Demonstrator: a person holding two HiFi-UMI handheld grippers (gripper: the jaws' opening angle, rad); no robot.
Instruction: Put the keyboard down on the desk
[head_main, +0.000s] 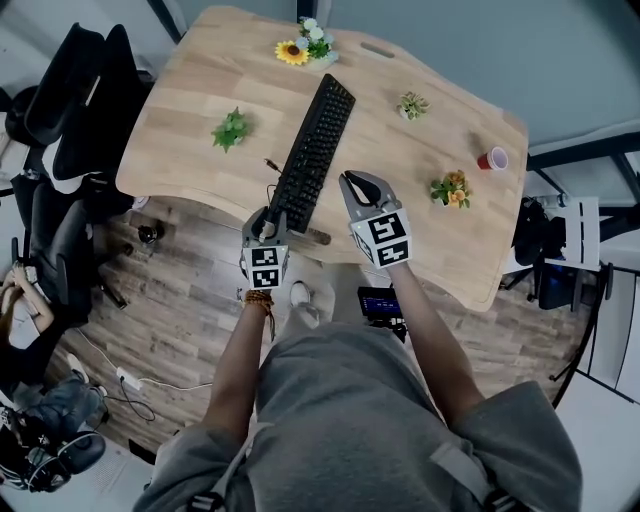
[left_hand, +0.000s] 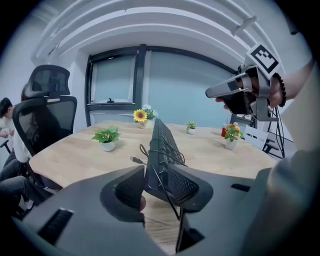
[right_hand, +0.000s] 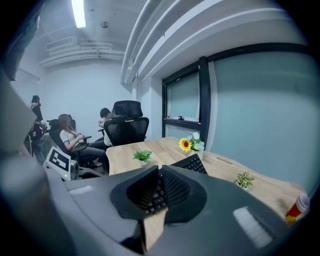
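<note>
A long black keyboard (head_main: 313, 150) stretches across the wooden desk (head_main: 200, 90), its near end at the front edge. My left gripper (head_main: 268, 226) is shut on that near end. In the left gripper view the keyboard (left_hand: 162, 145) sits between the jaws (left_hand: 155, 182), tilted onto its long edge with the keys facing right. Its cable with a USB plug (left_hand: 136, 160) lies loose on the desk. My right gripper (head_main: 347, 180) hovers just right of the keyboard, shut and holding nothing. In the right gripper view the keyboard (right_hand: 192, 162) shows below and past the closed jaws (right_hand: 160, 172).
On the desk stand a sunflower pot (head_main: 293, 52), a small green plant (head_main: 231, 129), another plant (head_main: 412, 104), a flowering plant (head_main: 451, 189) and a red cup (head_main: 493, 158). Black office chairs (head_main: 70, 90) stand at the left, with seated people beyond.
</note>
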